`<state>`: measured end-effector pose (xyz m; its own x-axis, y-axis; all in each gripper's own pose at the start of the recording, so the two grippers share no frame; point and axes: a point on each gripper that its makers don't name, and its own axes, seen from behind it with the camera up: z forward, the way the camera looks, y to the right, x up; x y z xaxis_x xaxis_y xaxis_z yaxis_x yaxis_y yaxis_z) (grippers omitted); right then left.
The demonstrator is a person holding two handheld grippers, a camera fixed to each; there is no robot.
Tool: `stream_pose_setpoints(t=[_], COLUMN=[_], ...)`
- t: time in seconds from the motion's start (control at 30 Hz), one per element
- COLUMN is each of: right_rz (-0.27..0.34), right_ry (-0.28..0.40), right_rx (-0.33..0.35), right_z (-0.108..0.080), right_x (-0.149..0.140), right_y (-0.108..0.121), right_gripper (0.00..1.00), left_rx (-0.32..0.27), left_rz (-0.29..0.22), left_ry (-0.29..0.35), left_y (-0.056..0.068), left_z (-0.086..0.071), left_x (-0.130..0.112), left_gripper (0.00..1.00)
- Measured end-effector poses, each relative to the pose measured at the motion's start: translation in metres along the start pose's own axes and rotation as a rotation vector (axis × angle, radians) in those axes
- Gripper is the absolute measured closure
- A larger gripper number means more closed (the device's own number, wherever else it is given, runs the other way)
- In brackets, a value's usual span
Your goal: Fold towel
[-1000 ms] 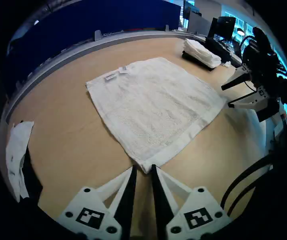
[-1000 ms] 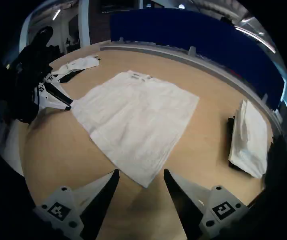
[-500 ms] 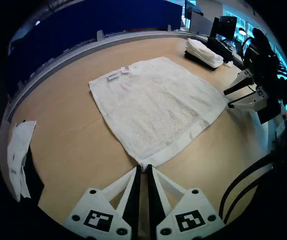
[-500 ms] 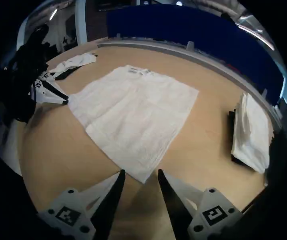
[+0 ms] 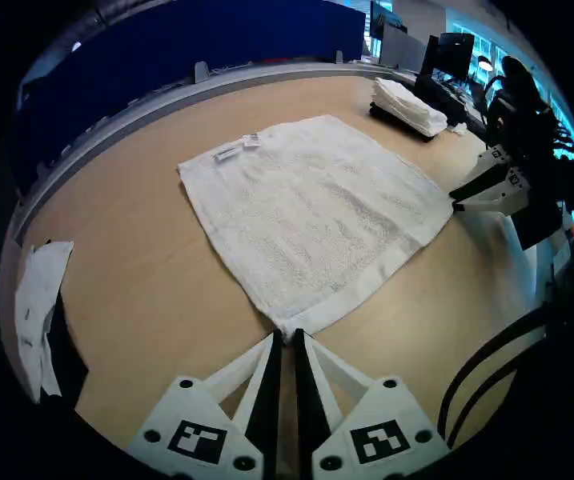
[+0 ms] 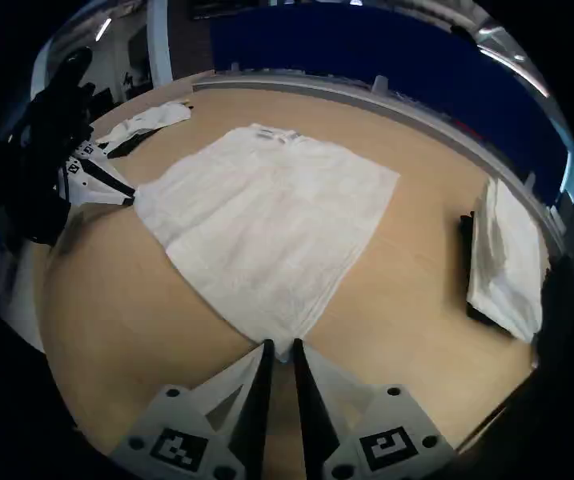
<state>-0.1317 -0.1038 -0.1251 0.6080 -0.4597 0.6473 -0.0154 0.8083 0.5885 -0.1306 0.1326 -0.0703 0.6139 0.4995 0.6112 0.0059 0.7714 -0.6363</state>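
Note:
A white towel (image 5: 311, 208) (image 6: 266, 216) lies spread flat on the wooden table. In the left gripper view my left gripper (image 5: 287, 342) is shut on the towel's near corner, its fingers pressed together around the cloth. In the right gripper view my right gripper (image 6: 281, 348) is shut on the opposite near corner. Each view also catches the other gripper farther off at its own corner: the right gripper (image 5: 456, 200) with a gloved hand behind it, and the left gripper (image 6: 129, 196) held by a dark-sleeved arm.
A stack of folded white towels (image 5: 405, 106) (image 6: 507, 264) rests on a dark tray at one end of the table. Another white cloth (image 5: 34, 308) (image 6: 146, 124) lies at the other end. A blue divider (image 5: 182, 40) runs along the far edge. Monitors (image 5: 451, 52) stand beyond.
My right gripper closed from wide open onto the towel's corner. My left gripper narrowed its small gap and pinched its corner. The towel stays flat.

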Motion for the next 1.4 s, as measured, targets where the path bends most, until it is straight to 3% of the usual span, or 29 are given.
stream_pose_setpoints(t=[0.97,1.4], right_rz=[0.017,0.024], right_ry=[0.023,0.049], right_rx=[0.010,0.029], right_z=[-0.014,-0.037], right_x=[0.017,0.032], right_y=[0.003,-0.001], right_gripper=[0.87,0.87], left_rx=[-0.017,-0.032], left_rz=[-0.052,-0.117], left_ry=[0.017,0.029], left_y=[0.010,0.021], left_z=[-0.013,-0.039], left_x=[0.007,0.013], left_gripper=[0.95,0.96])
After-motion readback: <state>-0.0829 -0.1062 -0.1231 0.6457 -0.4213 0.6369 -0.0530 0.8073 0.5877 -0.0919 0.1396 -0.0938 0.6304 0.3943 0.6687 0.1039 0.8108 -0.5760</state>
